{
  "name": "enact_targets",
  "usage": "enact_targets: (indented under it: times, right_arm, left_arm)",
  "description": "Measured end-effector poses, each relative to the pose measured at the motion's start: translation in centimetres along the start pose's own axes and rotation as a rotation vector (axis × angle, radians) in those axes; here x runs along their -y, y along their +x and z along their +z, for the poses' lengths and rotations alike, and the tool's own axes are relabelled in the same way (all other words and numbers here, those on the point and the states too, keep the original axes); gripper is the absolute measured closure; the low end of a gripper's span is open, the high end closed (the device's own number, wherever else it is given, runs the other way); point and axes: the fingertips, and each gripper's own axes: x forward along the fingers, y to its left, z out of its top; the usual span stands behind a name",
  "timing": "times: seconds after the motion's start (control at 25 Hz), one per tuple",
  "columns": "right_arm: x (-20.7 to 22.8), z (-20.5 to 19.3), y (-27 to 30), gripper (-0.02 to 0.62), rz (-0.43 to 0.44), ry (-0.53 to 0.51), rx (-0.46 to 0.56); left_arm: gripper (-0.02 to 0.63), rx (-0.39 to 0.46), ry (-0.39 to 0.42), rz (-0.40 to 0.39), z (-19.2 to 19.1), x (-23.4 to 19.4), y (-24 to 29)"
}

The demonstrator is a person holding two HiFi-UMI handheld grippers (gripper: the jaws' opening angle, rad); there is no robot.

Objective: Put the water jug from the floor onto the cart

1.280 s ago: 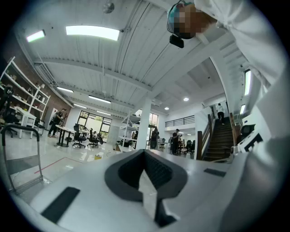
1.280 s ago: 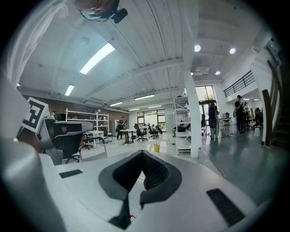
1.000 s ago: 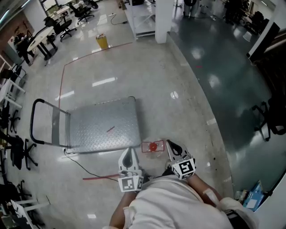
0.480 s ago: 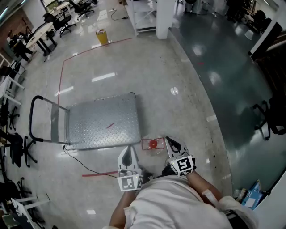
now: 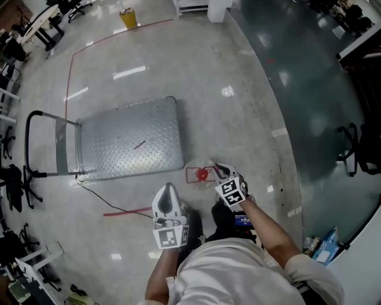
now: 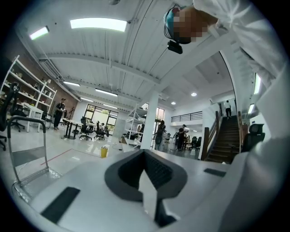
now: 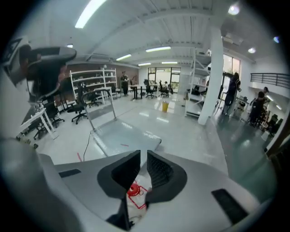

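Observation:
The water jug [image 5: 202, 174], clear with a red cap, stands on the floor just off the cart's near right corner. The cart [image 5: 131, 140] is a low metal platform with a black handle [image 5: 28, 143] at its left end. My right gripper [image 5: 216, 168] points down beside the jug on its right; its jaws are starting to part by a thin slit, with nothing between them. In the right gripper view the gripper [image 7: 143, 155] looks over the jug's red cap [image 7: 132, 190] toward the cart [image 7: 122, 135]. My left gripper [image 5: 168, 189] hangs shut and empty, level, in front of the cart [image 6: 27, 179].
A black cable [image 5: 101, 199] and red tape [image 5: 125, 211] lie on the floor by the cart's near edge. A yellow bin [image 5: 127, 18] stands far off. Office chairs and desks [image 5: 9, 179] line the left side. Darker floor [image 5: 309, 89] lies to the right.
My right gripper has dropped and tipped downward next to the jug. The left gripper has sunk a little. The head view has shifted forward over the cart.

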Motion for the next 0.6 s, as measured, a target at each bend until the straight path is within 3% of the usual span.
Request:
enact_targets:
  times: [0.28, 0.4, 0.6]
  right_arm:
    - [-2.7, -12.0, 11.0, 0.380, 0.125, 0.065, -0.344]
    - [-4.4, -16.9, 13.7, 0.355, 0.162, 0.074, -0.478]
    - [-6.1, -20.6, 18.0, 0.313, 0.174, 0.109, -0.575]
  left_arm:
    - [0.603, -0.056, -0.026, 0.017, -5.4, -2.9, 3.0]
    - [0.603, -0.096, -0.024, 0.030, -7.4, -3.6, 3.1]
    - [0.603, -0.128, -0.036, 0.031, -9.7, -4.7, 2.7]
